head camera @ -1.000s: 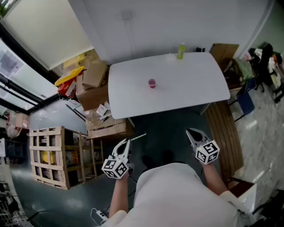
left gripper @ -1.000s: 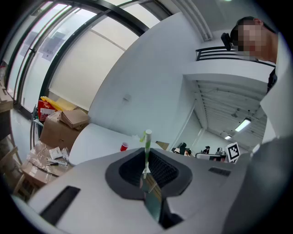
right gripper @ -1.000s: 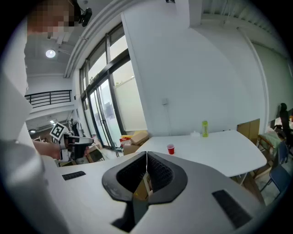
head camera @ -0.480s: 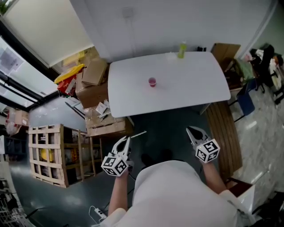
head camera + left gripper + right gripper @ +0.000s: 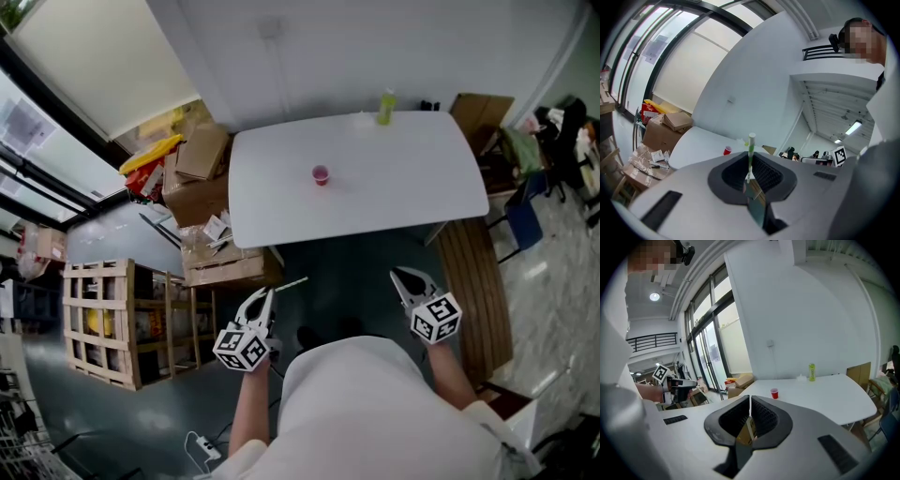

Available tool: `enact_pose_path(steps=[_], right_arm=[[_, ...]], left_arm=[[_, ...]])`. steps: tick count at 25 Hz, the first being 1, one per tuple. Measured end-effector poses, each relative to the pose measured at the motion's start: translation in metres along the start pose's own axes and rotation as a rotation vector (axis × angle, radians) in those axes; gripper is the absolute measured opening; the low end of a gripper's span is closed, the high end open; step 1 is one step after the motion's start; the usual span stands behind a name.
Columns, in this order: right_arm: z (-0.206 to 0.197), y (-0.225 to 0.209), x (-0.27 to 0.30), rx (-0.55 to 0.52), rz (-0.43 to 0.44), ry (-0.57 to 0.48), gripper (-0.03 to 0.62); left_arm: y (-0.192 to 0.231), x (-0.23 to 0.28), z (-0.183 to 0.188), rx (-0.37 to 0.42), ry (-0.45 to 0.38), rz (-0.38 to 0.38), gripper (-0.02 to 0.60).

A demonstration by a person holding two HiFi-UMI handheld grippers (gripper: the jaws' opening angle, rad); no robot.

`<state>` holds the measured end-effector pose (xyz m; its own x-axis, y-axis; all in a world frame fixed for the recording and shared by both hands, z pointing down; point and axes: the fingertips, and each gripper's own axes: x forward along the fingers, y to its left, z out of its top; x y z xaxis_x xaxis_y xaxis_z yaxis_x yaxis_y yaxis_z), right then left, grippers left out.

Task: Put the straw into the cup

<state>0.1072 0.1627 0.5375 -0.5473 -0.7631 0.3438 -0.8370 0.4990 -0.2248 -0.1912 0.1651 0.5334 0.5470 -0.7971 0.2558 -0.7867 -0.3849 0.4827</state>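
A small red cup [image 5: 321, 175] stands on the white table [image 5: 412, 187], well ahead of both grippers. In the left gripper view, a thin green-and-white straw [image 5: 750, 152] stands upright between the jaws of my left gripper [image 5: 749, 165], which is shut on it. The head view shows the straw [image 5: 292, 284] sticking out to the right of the left gripper [image 5: 266, 300], below the table's near edge. My right gripper [image 5: 399, 276] hangs level with it, and its jaws [image 5: 750, 401] are shut with nothing between them. The cup [image 5: 774, 393] also shows in the right gripper view.
A green bottle [image 5: 385, 106] stands at the table's far edge. Cardboard boxes [image 5: 202, 178] are piled left of the table, with a wooden crate [image 5: 98, 323] nearer. A wooden bench [image 5: 473, 281] runs along the right side. The floor below is dark.
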Motion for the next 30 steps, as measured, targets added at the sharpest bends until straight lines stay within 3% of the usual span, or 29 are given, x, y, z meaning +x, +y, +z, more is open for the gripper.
enact_pose_path(steps=[19, 30], right_arm=[[-0.012, -0.041, -0.015, -0.01, 0.099, 0.036, 0.037], [-0.01, -0.057, 0.005, -0.004, 0.085, 0.055, 0.037]], left_arm=[[-0.037, 0.011, -0.016, -0.014, -0.061, 0.105, 0.024], [-0.023, 0.038, -0.01, -0.016, -0.046, 0.092, 0.023]])
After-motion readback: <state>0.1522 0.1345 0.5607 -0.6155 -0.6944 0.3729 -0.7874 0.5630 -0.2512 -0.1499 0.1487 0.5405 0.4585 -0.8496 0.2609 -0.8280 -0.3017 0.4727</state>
